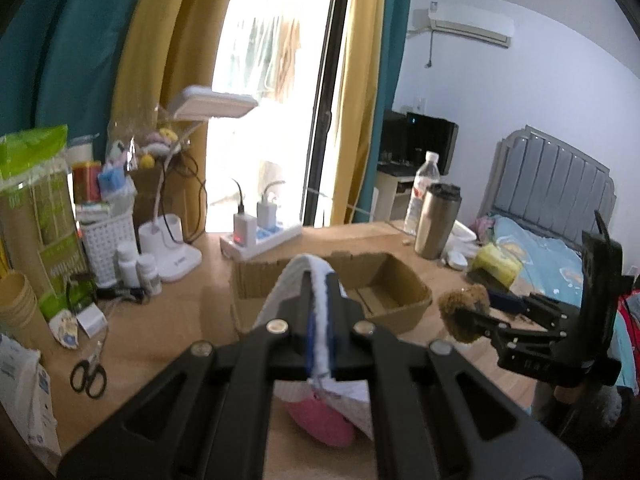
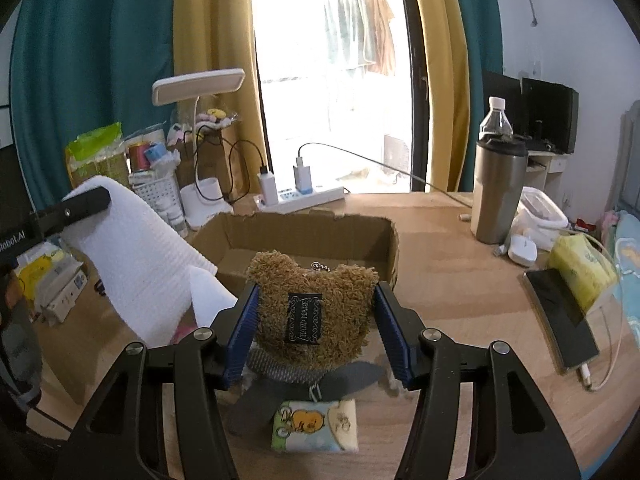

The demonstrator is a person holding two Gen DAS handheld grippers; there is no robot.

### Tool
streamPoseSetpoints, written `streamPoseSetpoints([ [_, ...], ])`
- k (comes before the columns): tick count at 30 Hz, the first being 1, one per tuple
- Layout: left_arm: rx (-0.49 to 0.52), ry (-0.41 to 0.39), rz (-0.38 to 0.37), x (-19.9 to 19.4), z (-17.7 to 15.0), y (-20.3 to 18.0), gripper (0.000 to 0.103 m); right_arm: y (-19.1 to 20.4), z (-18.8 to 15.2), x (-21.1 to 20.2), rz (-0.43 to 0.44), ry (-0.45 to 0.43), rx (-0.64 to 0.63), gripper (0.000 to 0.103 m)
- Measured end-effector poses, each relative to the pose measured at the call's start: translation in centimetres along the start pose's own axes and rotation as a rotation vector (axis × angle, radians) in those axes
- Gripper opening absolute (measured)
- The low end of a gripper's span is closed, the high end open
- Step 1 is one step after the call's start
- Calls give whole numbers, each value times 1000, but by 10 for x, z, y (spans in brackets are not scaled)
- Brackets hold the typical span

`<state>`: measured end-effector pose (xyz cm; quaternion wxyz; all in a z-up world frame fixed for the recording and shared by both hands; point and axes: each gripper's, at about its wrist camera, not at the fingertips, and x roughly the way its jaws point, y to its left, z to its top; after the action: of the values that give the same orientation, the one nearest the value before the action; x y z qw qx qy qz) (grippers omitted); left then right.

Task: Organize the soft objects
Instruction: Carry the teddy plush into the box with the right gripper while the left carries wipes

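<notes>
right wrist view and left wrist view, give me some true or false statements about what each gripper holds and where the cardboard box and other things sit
1. The right gripper is shut on a fuzzy brown plush toy. True.
2. The left gripper is open and holds nothing. False: it is clamped on a white ribbed soft cloth.
3. The open brown cardboard box already has the plush toy lying in it. False: the toy is held in front of the box, whose visible floor is bare.
4. A steel tumbler with a black lid stands upright on the wooden desk, right of the box. True.
5. Black-handled scissors lie inside the box. False: they lie on the desk, left of it.
</notes>
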<state>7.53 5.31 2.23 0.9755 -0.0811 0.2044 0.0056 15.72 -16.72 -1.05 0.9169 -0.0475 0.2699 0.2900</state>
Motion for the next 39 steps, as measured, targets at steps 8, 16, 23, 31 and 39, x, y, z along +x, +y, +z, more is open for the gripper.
streamPoseSetpoints([
  [8,12,-54,18,3,32,6,4,-9,20,11,-3,-20,0,60],
  [16,3,-81,36,17,53,18,4,-13,34,28,-7,-18,-2,60],
  [23,-6,-64,30,40,57,26,4,-17,43,45,-18,-5,-3,60],
  [31,-18,-7,14,71,53,33,4,-22,48,66,-21,18,0,60],
  [39,-27,50,6,101,43,38,4,-26,48,88,-21,46,3,60],
])
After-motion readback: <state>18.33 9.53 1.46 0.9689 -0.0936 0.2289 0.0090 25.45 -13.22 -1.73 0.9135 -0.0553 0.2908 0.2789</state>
